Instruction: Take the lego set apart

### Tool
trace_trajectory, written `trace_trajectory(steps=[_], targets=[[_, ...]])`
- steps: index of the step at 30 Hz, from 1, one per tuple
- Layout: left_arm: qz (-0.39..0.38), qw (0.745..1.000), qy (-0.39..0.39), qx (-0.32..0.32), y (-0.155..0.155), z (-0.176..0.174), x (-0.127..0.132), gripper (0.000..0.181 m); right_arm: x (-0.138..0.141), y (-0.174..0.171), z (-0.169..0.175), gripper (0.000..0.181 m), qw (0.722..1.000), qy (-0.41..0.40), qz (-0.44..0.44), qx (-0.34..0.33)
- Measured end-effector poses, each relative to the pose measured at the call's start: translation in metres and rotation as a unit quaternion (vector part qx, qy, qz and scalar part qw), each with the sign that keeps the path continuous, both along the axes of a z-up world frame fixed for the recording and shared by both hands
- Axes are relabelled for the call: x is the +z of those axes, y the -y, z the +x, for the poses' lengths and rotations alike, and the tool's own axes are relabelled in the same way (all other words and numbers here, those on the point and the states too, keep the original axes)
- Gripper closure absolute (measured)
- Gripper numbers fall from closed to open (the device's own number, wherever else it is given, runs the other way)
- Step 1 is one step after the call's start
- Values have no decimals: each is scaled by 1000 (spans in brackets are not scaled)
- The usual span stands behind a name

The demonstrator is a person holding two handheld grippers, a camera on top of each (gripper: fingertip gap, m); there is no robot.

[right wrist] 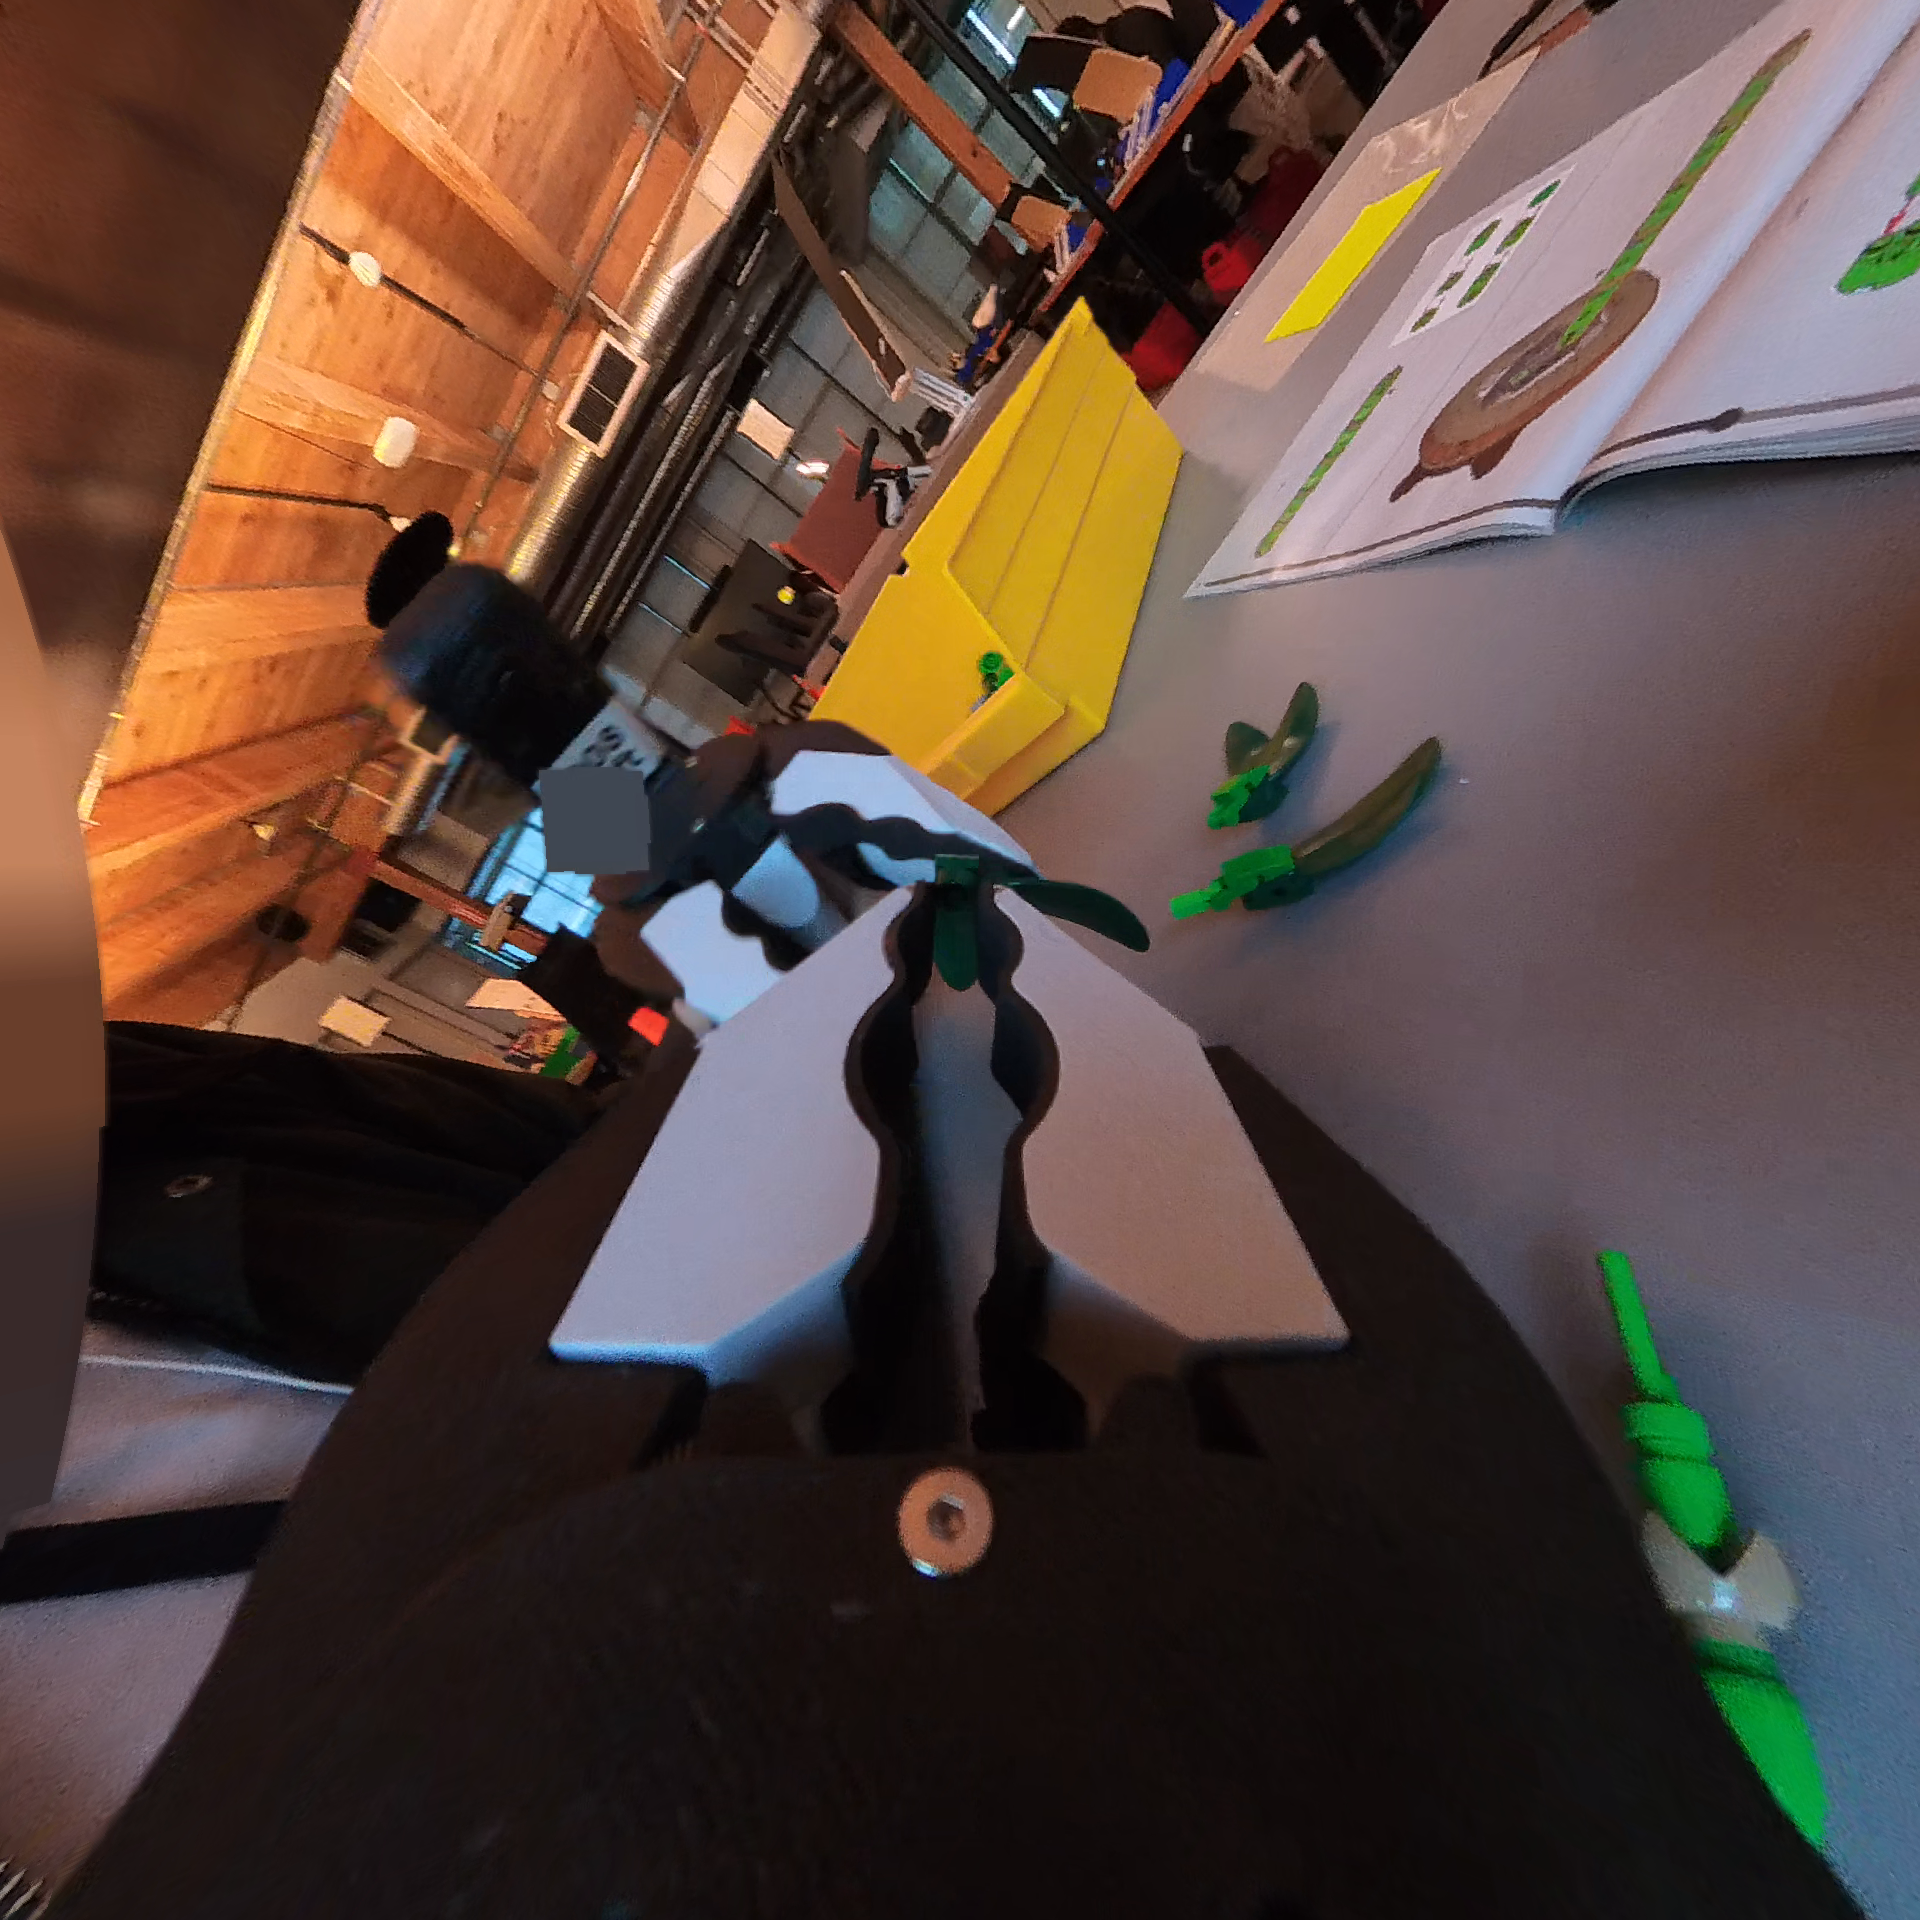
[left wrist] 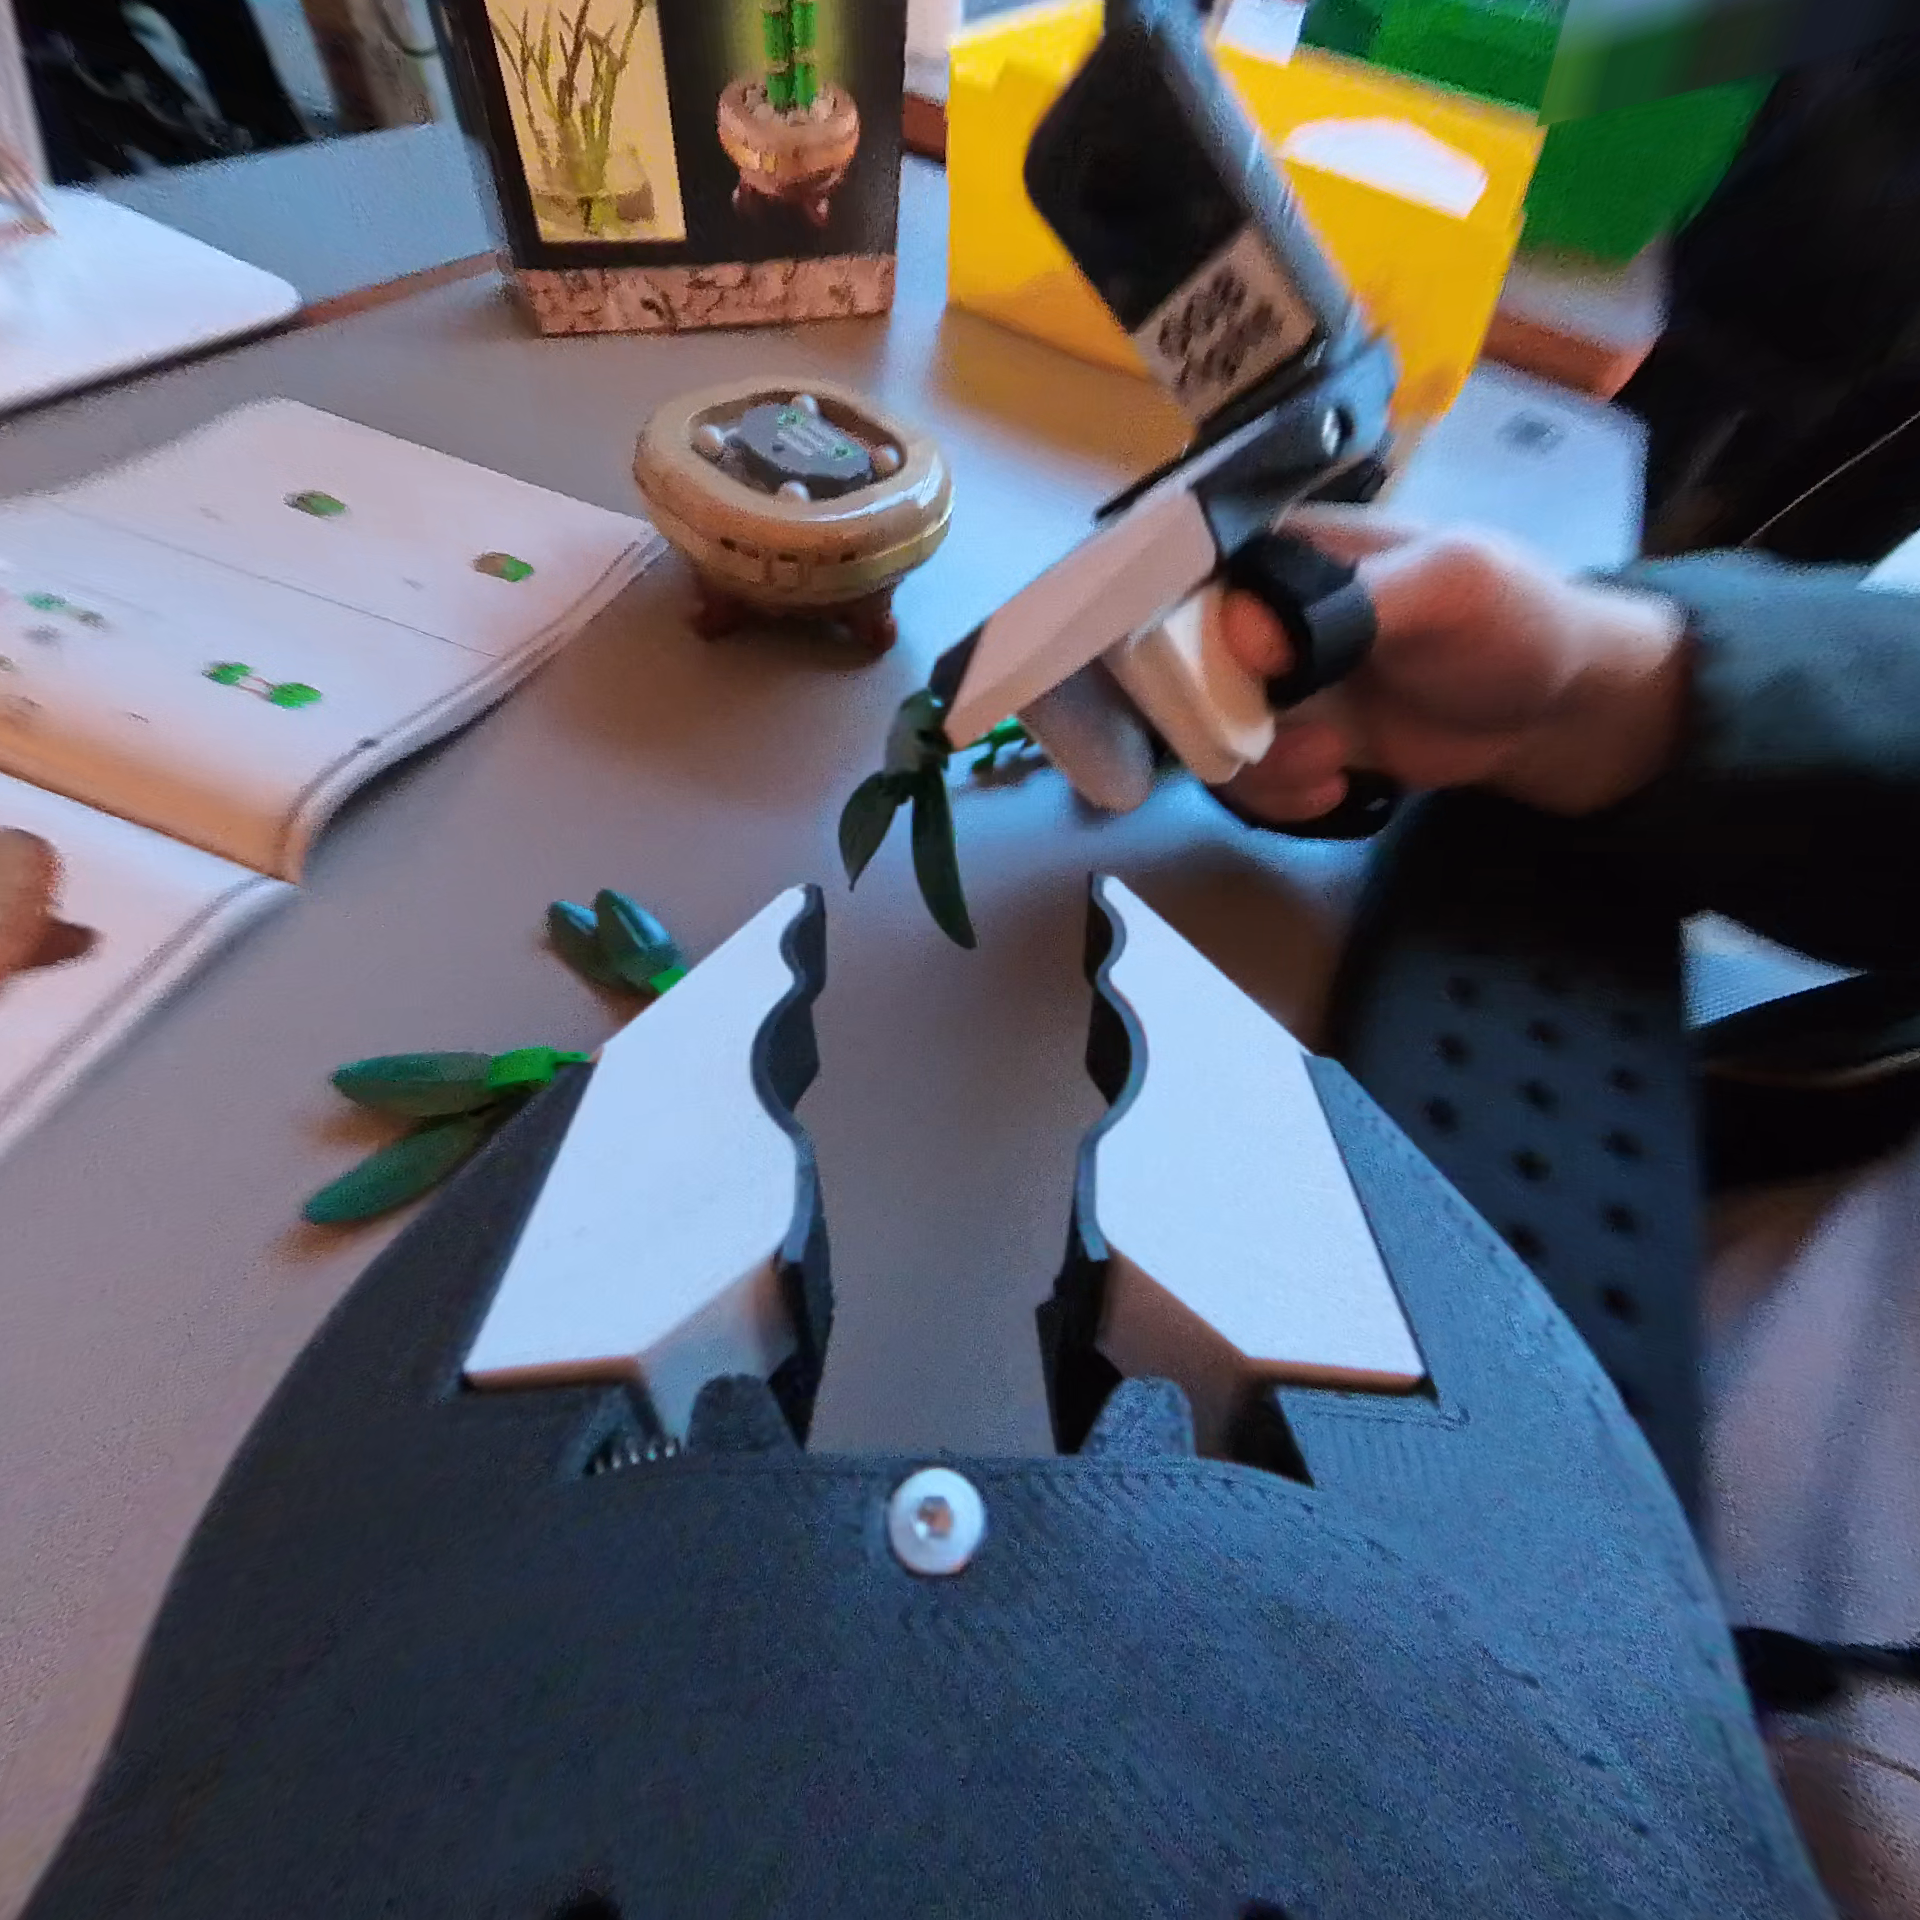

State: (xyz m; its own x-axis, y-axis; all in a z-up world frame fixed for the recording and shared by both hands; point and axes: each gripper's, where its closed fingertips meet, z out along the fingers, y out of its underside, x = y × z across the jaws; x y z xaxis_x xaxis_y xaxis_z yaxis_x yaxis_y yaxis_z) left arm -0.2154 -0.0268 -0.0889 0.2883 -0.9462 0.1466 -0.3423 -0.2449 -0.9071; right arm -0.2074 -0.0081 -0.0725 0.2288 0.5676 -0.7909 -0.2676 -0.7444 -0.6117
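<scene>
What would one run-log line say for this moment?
left gripper: open, empty | right gripper: shut on leaf sprig, lifted off table | pot base: standing, untouched

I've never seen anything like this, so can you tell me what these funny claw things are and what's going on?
Each claw is a hand-held tool that a person squeezes. Each has a camera looking along its fingers; that gives the two pictures. The left tool is open and empty. The right tool pinches a dark green leaf piece. On the grey table lie loose leaf pieces, a tan toy pot, an open instruction booklet, the set's box and a yellow bin.
</scene>
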Motion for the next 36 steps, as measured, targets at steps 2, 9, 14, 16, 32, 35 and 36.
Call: trace_trajectory(steps=[2,9,14,16,32,35,36], targets=[[-66,996,64,-13,0,-4,13,136,3,5,0,175,1000,-14,-2,18],[-221,958,160,-82,12,-8,32,162,9,25,-16,175,995,11,52,82],[-210,961,152,-95,16,-9,31,174,9,34,-22,175,992,17,62,109],[-199,964,148,-100,18,-8,31,169,9,39,-25,175,990,20,70,123],[-240,948,188,-92,12,-8,37,176,14,32,-29,168,991,24,99,88],[-238,950,188,-77,9,-7,34,176,11,27,-28,174,994,23,79,76],[-239,950,188,-77,9,-7,34,176,11,28,-28,174,994,23,74,78]])
